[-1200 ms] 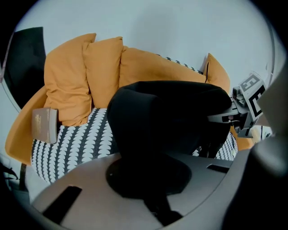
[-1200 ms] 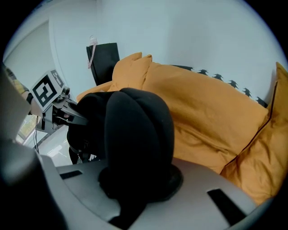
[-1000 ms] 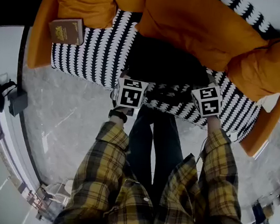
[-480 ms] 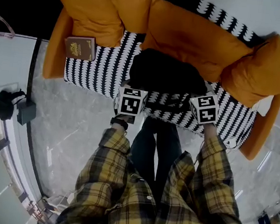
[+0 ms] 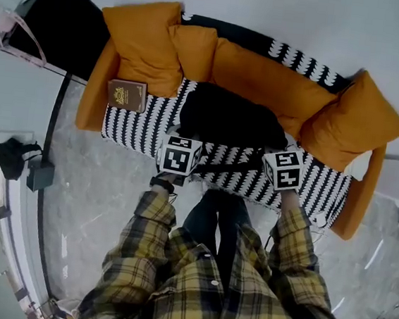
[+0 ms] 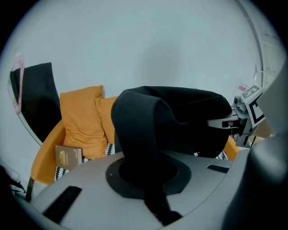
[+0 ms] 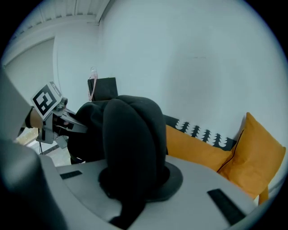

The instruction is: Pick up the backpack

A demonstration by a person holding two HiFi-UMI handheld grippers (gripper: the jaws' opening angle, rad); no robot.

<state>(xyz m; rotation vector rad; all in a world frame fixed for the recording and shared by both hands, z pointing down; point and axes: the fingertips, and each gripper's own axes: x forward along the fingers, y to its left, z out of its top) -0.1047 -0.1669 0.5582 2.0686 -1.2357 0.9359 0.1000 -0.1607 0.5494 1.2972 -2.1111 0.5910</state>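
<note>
The black backpack (image 5: 232, 116) hangs over the black-and-white sofa seat (image 5: 136, 124), held up by its two shoulder straps. My left gripper (image 5: 186, 138) is shut on the left strap (image 6: 137, 134), which runs up out of its jaws to the bag's body (image 6: 189, 117). My right gripper (image 5: 277, 149) is shut on the other strap (image 7: 130, 143). Each gripper shows in the other's view: the right gripper (image 6: 240, 117) and the left gripper (image 7: 54, 120) sit at opposite sides of the bag. The strap hides the pads in both gripper views.
Orange cushions (image 5: 278, 86) line the sofa back and arms. A brown book (image 5: 127, 96) lies on the seat's left end. A black cabinet (image 5: 58, 23) stands left of the sofa, and a black bag and box (image 5: 22, 161) sit on the marble floor.
Both grippers have risen together, and the backpack has come up with them off the seat. The head view has pulled back, so more of the sofa and wall shows.
</note>
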